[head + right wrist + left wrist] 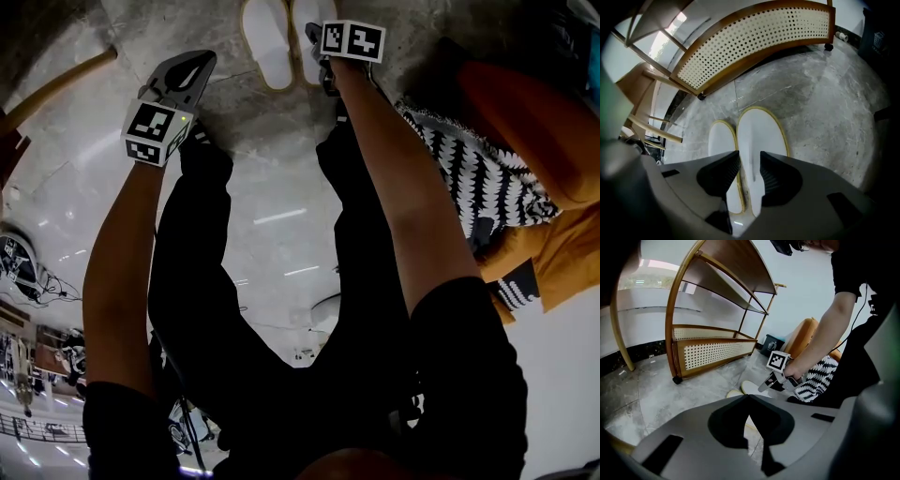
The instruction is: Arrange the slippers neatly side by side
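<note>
Two white slippers with pale yellow rims lie side by side on the grey stone floor, the left slipper (267, 39) (722, 143) touching the right slipper (302, 28) (761, 131). My right gripper (317, 47) (750, 157) points steeply down over the near end of the right slipper. Its jaws stand apart, with the slipper's white surface showing in the gap. Whether the pads touch it I cannot tell. My left gripper (200, 62) (746, 397) hangs off to the left, away from the slippers, with its jaws shut on nothing. In the left gripper view the slippers (749, 387) lie beyond the jaws, beside the right gripper (774, 380).
A curved wooden rack with a rattan panel (754, 42) (712, 350) stands just behind the slippers. To the right is an orange chair (534, 122) with a black-and-white patterned cushion (478, 173). The person's dark-trousered legs (234, 281) stand close to the slippers.
</note>
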`<state>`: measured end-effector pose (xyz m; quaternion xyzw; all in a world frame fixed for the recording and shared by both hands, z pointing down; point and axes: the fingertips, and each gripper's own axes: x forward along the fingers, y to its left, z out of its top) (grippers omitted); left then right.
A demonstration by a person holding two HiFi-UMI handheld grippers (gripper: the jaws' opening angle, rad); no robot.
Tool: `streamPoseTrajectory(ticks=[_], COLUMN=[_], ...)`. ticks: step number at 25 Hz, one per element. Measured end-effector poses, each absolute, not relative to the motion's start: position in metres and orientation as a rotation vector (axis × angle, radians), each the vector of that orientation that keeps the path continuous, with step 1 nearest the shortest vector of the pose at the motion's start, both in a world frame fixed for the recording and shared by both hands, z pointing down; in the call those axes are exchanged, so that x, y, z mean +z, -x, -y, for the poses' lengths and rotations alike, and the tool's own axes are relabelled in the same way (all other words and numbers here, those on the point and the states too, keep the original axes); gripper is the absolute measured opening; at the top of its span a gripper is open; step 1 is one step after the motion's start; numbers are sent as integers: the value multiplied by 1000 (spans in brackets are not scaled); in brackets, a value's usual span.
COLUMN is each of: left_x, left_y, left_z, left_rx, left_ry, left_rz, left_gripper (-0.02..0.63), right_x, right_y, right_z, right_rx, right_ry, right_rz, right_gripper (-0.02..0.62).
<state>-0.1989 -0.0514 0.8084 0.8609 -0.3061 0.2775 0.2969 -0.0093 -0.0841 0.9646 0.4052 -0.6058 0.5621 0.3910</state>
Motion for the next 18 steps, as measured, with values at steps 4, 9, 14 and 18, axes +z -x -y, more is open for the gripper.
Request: streamPoseTrajectory(ticks=[4, 9, 14, 18], left_x=[795, 741, 641, 545], left_y=[200, 189, 159, 140], left_z=[53, 55, 61, 76], left_rx=[768, 767, 702, 640], left_ry=[-2285, -2250, -2248, -2275], left_rz=[807, 821, 859, 924], left_gripper=[15, 15, 15, 15], right_x=[935, 849, 707, 567], right_y=[3, -11, -23, -28], right_z=[91, 101, 114, 135], right_rx=[1427, 1374, 1303, 1170], right_ry=[-1067, -1060, -1045, -1086], right_rz=[1577, 1701, 1947, 2150], right_gripper=[156, 49, 32, 31])
